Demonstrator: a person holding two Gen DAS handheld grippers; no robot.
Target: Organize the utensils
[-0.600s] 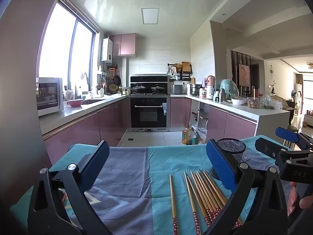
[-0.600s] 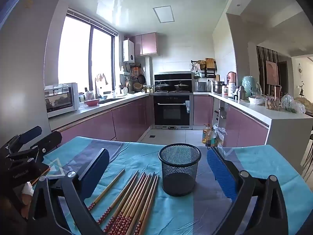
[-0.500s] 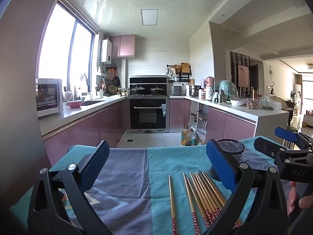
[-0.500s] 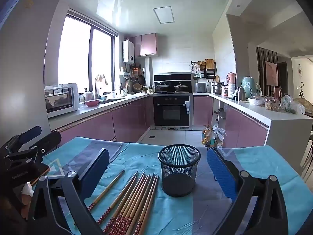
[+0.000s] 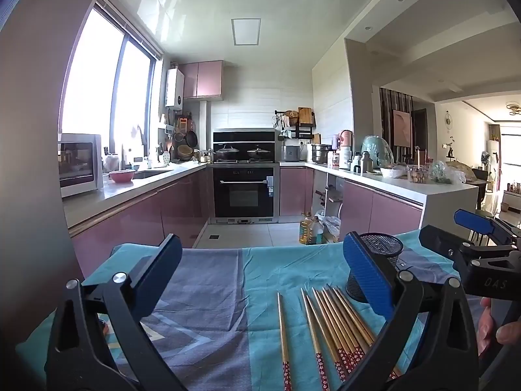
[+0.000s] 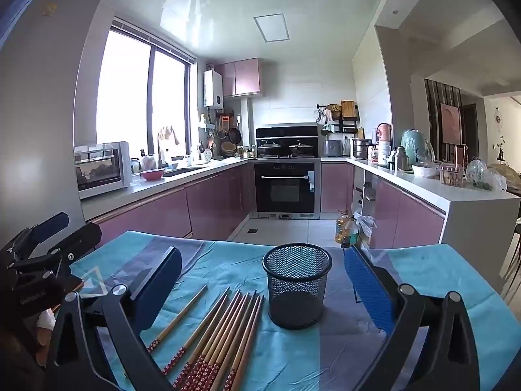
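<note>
Several wooden chopsticks (image 6: 224,329) with red patterned ends lie side by side on the blue tablecloth (image 6: 433,270); they also show in the left wrist view (image 5: 332,322). One chopstick (image 5: 282,335) lies apart to their left. A black mesh cup (image 6: 296,285) stands upright and empty just right of them; it is partly hidden behind a finger in the left wrist view (image 5: 387,254). My left gripper (image 5: 260,277) is open and empty above the cloth, left of the chopsticks. My right gripper (image 6: 260,285) is open and empty, with the cup and chopstick tips between its fingers.
The table's far edge (image 5: 247,248) drops to the kitchen floor. Oil bottles (image 6: 345,228) stand on the floor beyond it. Counters with an oven (image 6: 285,189) and a microwave (image 6: 101,169) line the back. Each gripper shows in the other's view (image 5: 478,251) (image 6: 39,254).
Both views have dipped slightly, with the scene sitting a little higher in frame. Chopsticks and cup have not moved.
</note>
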